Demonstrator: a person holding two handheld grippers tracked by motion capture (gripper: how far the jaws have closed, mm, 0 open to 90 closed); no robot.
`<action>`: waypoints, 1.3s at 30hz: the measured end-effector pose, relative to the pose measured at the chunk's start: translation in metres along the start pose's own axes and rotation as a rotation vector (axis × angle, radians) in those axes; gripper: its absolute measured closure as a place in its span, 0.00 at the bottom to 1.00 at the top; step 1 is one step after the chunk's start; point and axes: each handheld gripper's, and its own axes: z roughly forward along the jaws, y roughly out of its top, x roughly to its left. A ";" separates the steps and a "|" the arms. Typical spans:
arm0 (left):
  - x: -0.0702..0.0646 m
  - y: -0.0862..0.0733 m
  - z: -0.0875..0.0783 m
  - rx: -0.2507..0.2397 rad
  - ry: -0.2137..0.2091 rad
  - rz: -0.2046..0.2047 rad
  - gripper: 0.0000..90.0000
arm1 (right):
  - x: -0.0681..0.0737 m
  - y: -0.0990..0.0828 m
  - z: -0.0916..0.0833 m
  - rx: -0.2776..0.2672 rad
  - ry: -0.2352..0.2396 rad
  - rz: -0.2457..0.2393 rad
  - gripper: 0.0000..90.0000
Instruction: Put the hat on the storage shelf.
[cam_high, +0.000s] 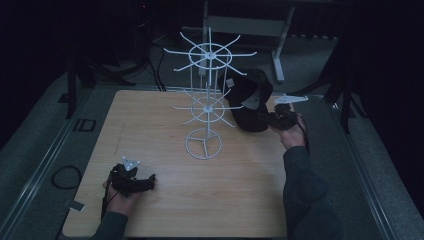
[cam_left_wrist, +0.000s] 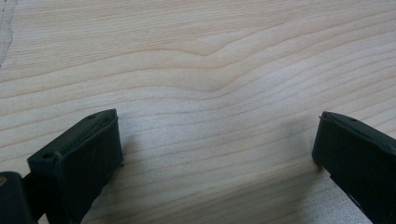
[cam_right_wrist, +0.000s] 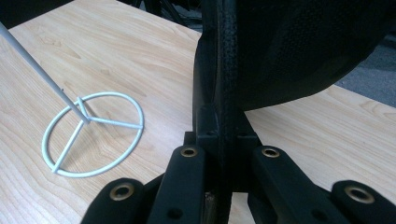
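Two grippers seen: right gripper (cam_right_wrist: 224, 196) clamped on brim of black cap (cam_high: 250, 100), held beside white wire rack (cam_high: 207, 107) above table (cam_high: 150, 150). Left gripper (cam_left_wrist: 217, 154) rested with jaws apart, nothing between. Cap should be lifted slowly, fabric opening guided onto thin prong. Woven cloth, stiff stitched edge; smooth pale wood.

This looks like a lab or recording studio set up for handling trials. A pale wood tabletop (cam_high: 165, 200) stands alone on grey carpeted floor (cam_high: 30, 150) in a dark room with black surrounds, with loose cables (cam_high: 65, 176) beside it and a metal equipment frame (cam_high: 277, 45) behind. On it stands a white wire display rack (cam_high: 207, 100), a prop on otherwise bare wood.
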 end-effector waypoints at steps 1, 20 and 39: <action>0.000 0.000 0.000 0.000 0.000 0.000 0.02 | 0.000 0.000 0.000 -0.002 0.000 0.001 0.96; 0.000 0.000 0.000 0.002 -0.001 0.000 0.02 | 0.007 0.013 -0.013 -0.069 0.002 -0.016 0.96; 0.000 0.000 0.000 0.001 -0.001 0.000 0.02 | 0.015 0.021 -0.020 -0.113 0.006 -0.032 0.96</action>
